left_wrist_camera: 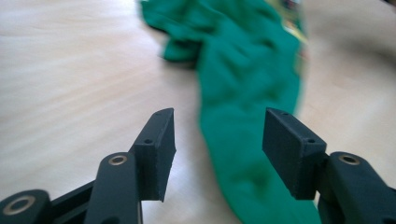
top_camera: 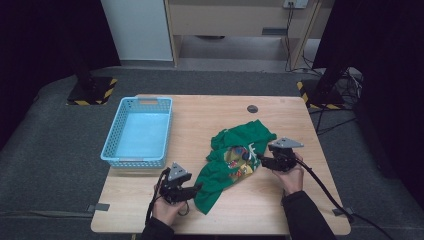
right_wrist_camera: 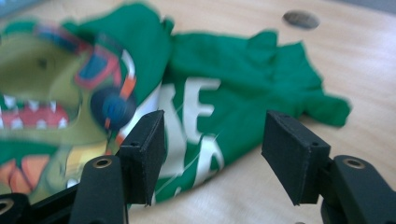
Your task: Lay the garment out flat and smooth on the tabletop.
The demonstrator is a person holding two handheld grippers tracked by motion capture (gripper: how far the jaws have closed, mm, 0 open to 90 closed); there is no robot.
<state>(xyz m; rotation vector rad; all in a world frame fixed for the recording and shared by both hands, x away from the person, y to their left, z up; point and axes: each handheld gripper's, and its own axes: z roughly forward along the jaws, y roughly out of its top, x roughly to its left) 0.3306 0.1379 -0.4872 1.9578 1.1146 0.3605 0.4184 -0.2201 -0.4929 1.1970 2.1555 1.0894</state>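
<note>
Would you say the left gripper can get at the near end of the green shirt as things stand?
Probably yes: the left gripper has its jaws open, the green shirt lies right ahead on the table, and nothing sits between them.

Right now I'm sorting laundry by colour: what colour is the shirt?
Green shirt, with white letters and a multicoloured cartoon print; right gripper view shows it best.

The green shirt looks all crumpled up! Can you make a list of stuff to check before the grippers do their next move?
1. Left gripper jaws open, nothing pinched: ok.
2. Right gripper jaws open, nothing pinched: ok.
3. Green shirt flat: not ok, crumpled.
4. Shirt fully on the table: ok.
5. Blue basket has room: ok, nothing in it.
6. Cables clear of the shirt: ok.
</note>
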